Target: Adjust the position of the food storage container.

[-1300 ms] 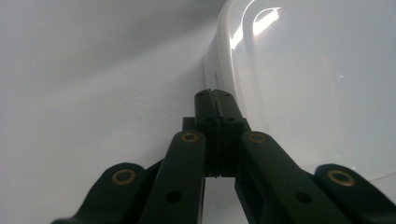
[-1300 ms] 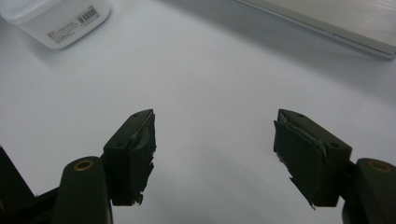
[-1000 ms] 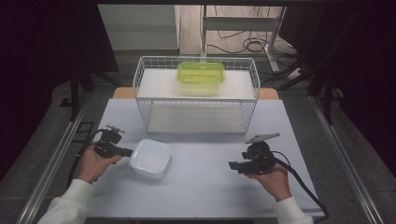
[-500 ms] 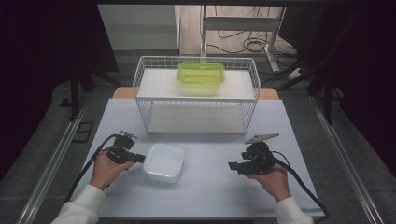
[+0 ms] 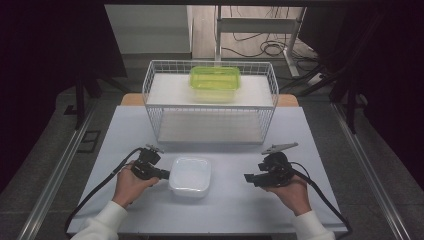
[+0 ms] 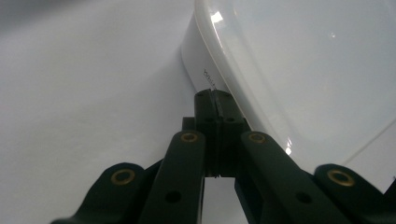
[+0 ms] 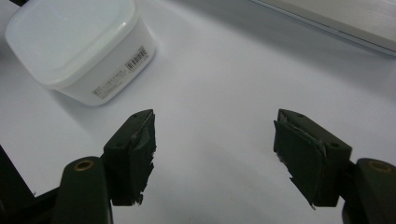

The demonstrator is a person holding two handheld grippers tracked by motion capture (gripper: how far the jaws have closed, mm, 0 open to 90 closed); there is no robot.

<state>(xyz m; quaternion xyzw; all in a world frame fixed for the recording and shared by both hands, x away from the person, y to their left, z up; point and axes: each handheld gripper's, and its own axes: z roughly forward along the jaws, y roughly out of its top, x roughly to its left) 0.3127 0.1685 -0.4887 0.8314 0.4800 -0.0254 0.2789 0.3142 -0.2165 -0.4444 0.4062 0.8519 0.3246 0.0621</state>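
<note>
— Type of premises?
— A lab or test room set up for recording. A pale work table [image 5: 300, 150] stands between metal floor rails [image 5: 60, 170], dark curtains [image 5: 45, 60] close off both sides, and loose cables [image 5: 255, 47] lie on the floor behind a metal stand [image 5: 260, 25].
— Domestic fittings?
— A wire rack [image 5: 210, 107] only.

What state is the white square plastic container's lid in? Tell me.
On: the white square plastic container sits upright, its smooth lid flush across the top; the left gripper has shut jaws at its side.
</note>
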